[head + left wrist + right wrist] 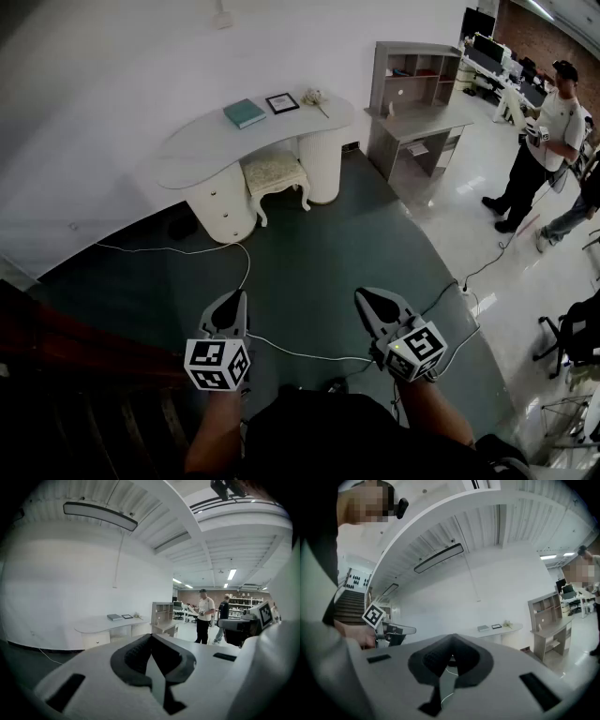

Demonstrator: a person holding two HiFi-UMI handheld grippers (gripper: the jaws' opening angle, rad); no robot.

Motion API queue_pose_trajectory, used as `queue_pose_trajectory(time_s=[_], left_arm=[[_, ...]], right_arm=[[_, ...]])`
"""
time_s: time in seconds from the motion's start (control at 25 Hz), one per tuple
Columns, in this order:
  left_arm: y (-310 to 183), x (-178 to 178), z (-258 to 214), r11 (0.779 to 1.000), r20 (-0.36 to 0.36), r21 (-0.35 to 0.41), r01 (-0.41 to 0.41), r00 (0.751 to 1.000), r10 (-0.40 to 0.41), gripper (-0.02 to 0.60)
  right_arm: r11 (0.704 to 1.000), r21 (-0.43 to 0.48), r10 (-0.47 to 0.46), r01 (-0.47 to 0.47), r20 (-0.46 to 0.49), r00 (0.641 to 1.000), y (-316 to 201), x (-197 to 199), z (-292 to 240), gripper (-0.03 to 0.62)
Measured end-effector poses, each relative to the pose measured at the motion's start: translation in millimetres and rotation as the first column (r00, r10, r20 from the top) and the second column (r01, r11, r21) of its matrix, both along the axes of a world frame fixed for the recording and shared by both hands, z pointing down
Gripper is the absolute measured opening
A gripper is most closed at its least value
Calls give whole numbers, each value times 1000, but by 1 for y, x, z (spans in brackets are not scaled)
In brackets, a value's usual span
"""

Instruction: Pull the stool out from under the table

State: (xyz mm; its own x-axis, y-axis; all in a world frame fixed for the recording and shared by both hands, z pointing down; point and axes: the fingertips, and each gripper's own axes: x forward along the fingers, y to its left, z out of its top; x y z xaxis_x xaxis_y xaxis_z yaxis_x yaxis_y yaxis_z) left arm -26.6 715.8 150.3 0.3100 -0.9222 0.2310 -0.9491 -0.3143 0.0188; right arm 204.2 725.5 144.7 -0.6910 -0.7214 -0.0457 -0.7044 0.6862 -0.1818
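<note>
A cream stool with a patterned cushion stands tucked under the curved white table, between its two round pedestals, far across the dark floor. My left gripper and right gripper hang side by side near my body, both shut and empty, well short of the stool. In the left gripper view the table shows small in the distance beyond the shut jaws. In the right gripper view the table is also far off, and the left gripper shows at the left.
A teal book, a framed picture and a small flower piece lie on the table. A white cable runs over the floor between me and the table. A grey shelf desk stands at the right; people stand beyond it.
</note>
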Motion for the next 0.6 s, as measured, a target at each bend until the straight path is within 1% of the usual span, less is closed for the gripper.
queue_pose_trajectory(time_s=[0.44,0.52,0.6], left_arm=[[8,42,14,1000,-6,-28,4,1000,-4,9],[9,47,17,999,-7,-34,3,1000,-4,9],[9,50,21,999,-7,-43,2,1000,-2,9]], right_arm=[[1000,9,-13,13,-14,1000,3,41,10,3],[1000,-2,-20,20,-4,1000,4,45,13,3],[999,-21,-34,35,26,999,5,47,16,3]])
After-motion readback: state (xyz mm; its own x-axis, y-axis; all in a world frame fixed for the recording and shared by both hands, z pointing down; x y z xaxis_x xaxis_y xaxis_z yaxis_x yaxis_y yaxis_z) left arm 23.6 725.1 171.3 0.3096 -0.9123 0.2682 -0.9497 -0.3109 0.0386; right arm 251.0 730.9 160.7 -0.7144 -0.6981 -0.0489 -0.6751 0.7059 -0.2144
